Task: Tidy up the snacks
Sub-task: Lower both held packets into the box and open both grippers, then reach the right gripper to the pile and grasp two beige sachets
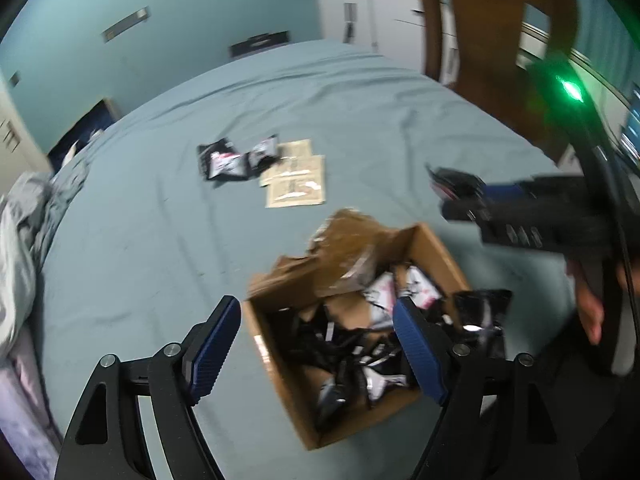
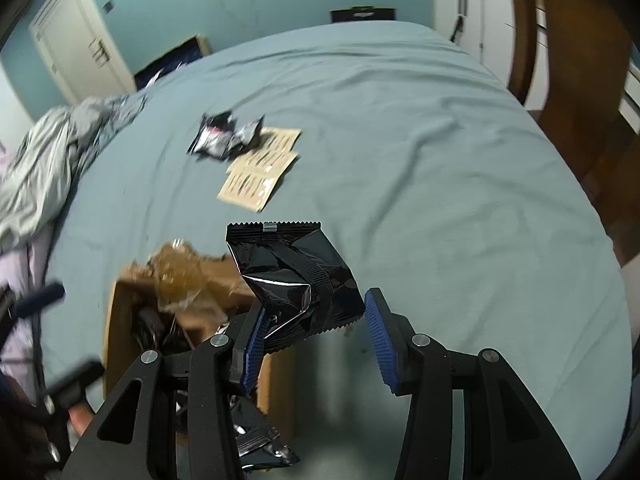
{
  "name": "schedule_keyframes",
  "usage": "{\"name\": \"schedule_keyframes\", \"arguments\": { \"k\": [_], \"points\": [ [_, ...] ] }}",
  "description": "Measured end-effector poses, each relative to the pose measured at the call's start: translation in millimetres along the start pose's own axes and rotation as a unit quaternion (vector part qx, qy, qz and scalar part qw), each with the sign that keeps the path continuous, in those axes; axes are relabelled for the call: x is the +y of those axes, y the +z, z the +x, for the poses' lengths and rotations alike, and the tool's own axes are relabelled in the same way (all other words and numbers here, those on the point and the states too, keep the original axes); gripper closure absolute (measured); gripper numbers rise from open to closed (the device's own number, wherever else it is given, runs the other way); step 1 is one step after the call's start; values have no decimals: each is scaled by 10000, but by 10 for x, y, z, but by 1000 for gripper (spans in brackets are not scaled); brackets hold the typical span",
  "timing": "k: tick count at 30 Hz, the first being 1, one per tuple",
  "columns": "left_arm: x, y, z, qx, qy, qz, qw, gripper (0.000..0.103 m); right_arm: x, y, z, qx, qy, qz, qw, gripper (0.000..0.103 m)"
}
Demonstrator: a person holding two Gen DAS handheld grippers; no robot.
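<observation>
An open cardboard box [image 1: 280, 364] full of black and white snack packets sits on the blue-grey bed; it also shows in the right wrist view [image 2: 110, 320]. My left gripper [image 1: 318, 344] is open and empty, hovering over the box. In the right wrist view a black foil packet [image 2: 294, 280] sits between the wide-apart fingers of my right gripper [image 2: 316, 336], touching only the left pad; the right gripper also shows, blurred, in the left wrist view [image 1: 460, 188]. Sorted black packets [image 1: 236, 158] and beige packets [image 1: 296, 180] lie side by side further up the bed.
Another black packet [image 2: 264, 444] lies on the sheet beside the box. Crumpled grey bedding [image 2: 52, 164] is heaped at the left edge of the bed. A wooden chair [image 1: 492, 32] and white cabinets [image 1: 368, 16] stand beyond the far right side.
</observation>
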State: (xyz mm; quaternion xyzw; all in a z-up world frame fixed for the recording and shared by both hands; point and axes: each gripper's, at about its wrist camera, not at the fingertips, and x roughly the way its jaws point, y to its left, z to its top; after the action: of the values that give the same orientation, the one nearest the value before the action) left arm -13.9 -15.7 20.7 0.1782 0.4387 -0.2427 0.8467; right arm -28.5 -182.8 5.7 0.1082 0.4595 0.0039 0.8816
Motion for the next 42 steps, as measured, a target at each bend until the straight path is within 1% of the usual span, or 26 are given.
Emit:
{"name": "schedule_keyframes", "arguments": {
  "k": [1, 4, 5, 7, 9, 11, 16, 18, 19, 20, 21, 22, 23, 26, 31, 34, 38, 42],
  "points": [
    [59, -3, -5, -18, 60, -102, 9999, 21, 51, -1, 5, 1, -7, -134, 9999, 58],
    [217, 0, 21, -57, 471, -392, 9981, 20, 249, -42, 6, -25, 43, -643, 9979, 58],
    [267, 4, 34, -55, 593, -507, 9969, 20, 327, -60, 1, 1, 162, -820, 9965, 58],
    [371, -2, 66, -1, 690, -752, 9948, 20, 416, -99, -13, 40, 362, -1009, 9942, 58],
    [512, -15, 97, 114, 666, -1087, 9918, 20, 478, -142, -53, 89, 511, -1118, 9924, 58],
    [625, -40, 137, 223, 546, -1341, 9892, 20, 500, -181, -96, 101, 646, -1131, 9914, 58],
    [730, -82, 164, 368, 312, -1703, 9842, 20, 504, -227, -176, 69, 864, -1261, 9882, 57],
    [738, -73, 200, 386, 296, -1749, 9834, 20, 471, -232, -195, 80, 1091, -1194, 9868, 56],
    [732, -77, 196, 382, 348, -1737, 9834, 20, 440, -233, -195, 91, 1347, -1065, 9851, 54],
    [718, -79, 184, 358, 439, -1696, 9839, 20, 414, -239, -190, 115, 1589, -932, 9828, 46],
    [709, -67, 181, 337, 503, -1651, 9844, 20, 411, -244, -180, 145, 1723, -858, 9812, 41],
    [697, -61, 178, 315, 555, -1600, 9851, 20, 402, -251, -188, 147, 1767, -850, 9805, 33],
    [681, -59, 167, 296, 585, -1553, 9857, 20, 391, -254, -199, 102, 1747, -897, 9805, 32],
    [683, -50, 157, 283, 553, -1568, 9857, 20, 365, -263, -220, -24, 1488, -1023, 9836, 32],
    [681, -54, 173, 312, 583, -1541, 9858, 20, 262, -246, -277, -141, 1161, -854, 9895, 31],
    [665, -45, 188, 333, 664, -1487, 9861, 20, 187, -220, -312, -332, 813, -771, 9931, 31],
    [651, -32, 206, 341, 614, -1484, 9864, 20, 167, -209, -329, -453, 460, -759, 9950, 31],
    [623, -25, 229, 383, 572, -1416, 9875, 20, 197, -206, -326, -440, 326, -736, 9958, 31]
  ]
}}
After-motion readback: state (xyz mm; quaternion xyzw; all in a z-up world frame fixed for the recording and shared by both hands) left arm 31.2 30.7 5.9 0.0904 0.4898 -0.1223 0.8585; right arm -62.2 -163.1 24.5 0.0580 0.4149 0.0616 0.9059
